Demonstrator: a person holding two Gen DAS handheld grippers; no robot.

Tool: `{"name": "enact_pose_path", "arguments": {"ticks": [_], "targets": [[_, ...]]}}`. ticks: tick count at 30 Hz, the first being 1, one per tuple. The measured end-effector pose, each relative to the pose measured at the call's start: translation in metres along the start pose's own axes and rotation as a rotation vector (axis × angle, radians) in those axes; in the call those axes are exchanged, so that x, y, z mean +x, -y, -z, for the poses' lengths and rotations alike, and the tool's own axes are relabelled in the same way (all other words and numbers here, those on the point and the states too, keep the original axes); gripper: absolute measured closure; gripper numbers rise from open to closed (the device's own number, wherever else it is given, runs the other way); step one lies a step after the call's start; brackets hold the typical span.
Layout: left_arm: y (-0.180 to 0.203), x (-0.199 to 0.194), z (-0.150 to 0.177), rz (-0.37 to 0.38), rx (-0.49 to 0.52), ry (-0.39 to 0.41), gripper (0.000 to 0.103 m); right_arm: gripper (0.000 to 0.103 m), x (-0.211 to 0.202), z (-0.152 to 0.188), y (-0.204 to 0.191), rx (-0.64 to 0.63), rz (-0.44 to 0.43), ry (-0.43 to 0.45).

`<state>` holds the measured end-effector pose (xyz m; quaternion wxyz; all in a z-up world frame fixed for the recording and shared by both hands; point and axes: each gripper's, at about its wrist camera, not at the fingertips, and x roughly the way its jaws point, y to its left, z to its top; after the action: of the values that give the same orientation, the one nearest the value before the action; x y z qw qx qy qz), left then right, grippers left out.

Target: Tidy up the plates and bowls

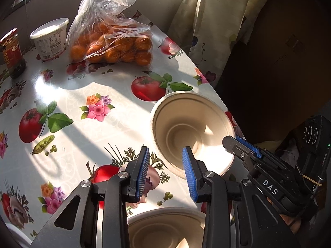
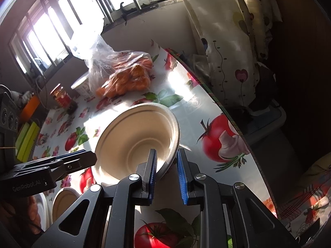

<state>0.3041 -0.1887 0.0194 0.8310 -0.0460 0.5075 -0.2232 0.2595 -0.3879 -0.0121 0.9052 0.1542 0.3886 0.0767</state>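
Left wrist view: the left claw (image 1: pixel 165 171) stands with its blue pads spread, one pad over the near rim of a tilted beige paper bowl (image 1: pixel 192 128), nothing pinched between them. The bowl sits toward the right edge of the flowered tabletop (image 1: pixel 82 95). A second bowl (image 1: pixel 165 227) lies below the claw. A bag of oranges (image 1: pixel 111 41), a white tub (image 1: pixel 50 39) and a red jar (image 1: pixel 12 53) stand at the far side. Right wrist view: the right claw (image 2: pixel 166 173) is pressed together on the tilted bowl's (image 2: pixel 136 136) near rim, pinching its wall. The left claw (image 2: pixel 82 159) reaches in beside the bowl's left edge. The second bowl (image 2: pixel 64 202) rests lower left on the tabletop (image 2: pixel 190 103).
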Motion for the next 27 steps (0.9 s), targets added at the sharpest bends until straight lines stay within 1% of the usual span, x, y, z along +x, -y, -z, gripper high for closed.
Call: {"name": "enact_pose_path", "arguments": {"ticks": [2,5,8,12,17,18,19,20,23,27], "targets": [[-0.001,0.002,0.000,0.005,-0.004,-0.005,0.068,0.084,0.000,0.000,0.000,0.001,0.001,-0.001],[-0.005,0.004,0.000,-0.020,-0.015,-0.007,0.068,0.084,0.000,0.002,0.001,0.008,0.001,-0.003],[-0.008,0.002,0.001,0.000,-0.023,0.003,0.068,0.084,0.001,0.002,0.002,0.010,0.000,-0.002],[-0.012,0.007,0.000,-0.013,-0.038,-0.017,0.068,0.084,0.000,0.003,0.006,0.029,-0.014,-0.003],[-0.011,0.009,-0.001,-0.010,-0.036,-0.012,0.068,0.084,0.000,0.004,0.008,0.035,-0.017,-0.007],[-0.010,0.009,-0.001,-0.005,-0.035,-0.013,0.069,0.084,0.000,0.004,0.009,0.036,-0.018,-0.008],[-0.010,0.010,-0.001,0.002,-0.035,-0.018,0.073,0.084,0.001,0.004,0.009,0.036,-0.018,-0.010],[-0.009,0.012,-0.002,0.009,-0.038,-0.026,0.080,0.084,0.001,0.005,0.009,0.036,-0.019,-0.010],[-0.007,0.015,-0.001,0.014,-0.036,-0.035,0.088,0.084,0.001,0.005,0.009,0.037,-0.019,-0.011],[-0.004,0.014,-0.001,0.011,-0.028,-0.025,0.090,0.084,0.001,0.005,0.009,0.038,-0.018,-0.011]]}}
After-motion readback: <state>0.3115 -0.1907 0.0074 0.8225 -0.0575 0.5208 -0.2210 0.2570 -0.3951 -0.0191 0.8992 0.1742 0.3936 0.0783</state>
